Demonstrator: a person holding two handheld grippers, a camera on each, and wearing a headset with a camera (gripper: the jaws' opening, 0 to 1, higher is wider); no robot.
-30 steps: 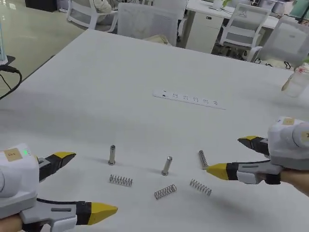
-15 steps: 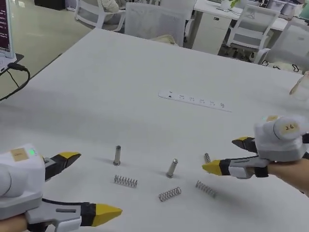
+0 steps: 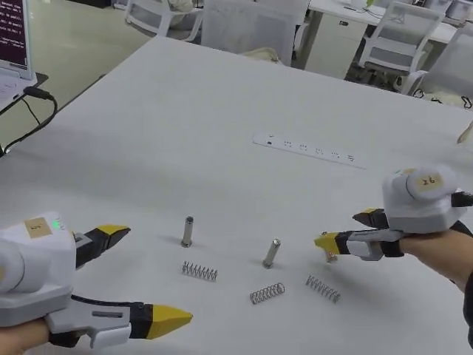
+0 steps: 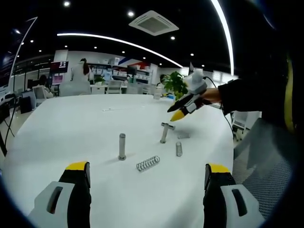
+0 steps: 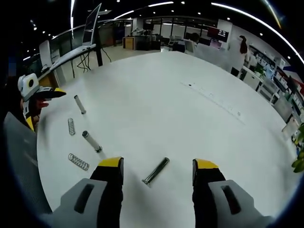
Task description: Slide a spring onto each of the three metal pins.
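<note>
Right gripper (image 3: 345, 228) jaws spread around one metal pin (image 5: 155, 171), touching neither jaw, left gripper (image 3: 148, 274) jaws wide apart and empty at 8 o'clock, two more pins (image 3: 271, 253) upright between the grippers, three springs (image 3: 267, 293) loose at their 6 o'clock, power strip (image 3: 309, 150) at 12 o'clock on the white table (image 3: 185, 133).

A white table (image 3: 185, 126) carries three pins (image 3: 188, 231), three springs (image 3: 199, 271) and a power strip (image 3: 307, 150).

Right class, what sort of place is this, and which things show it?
Most likely an open-plan office: a large white table carrying a power strip, office chairs beyond it, and a laptop off to one side.
</note>
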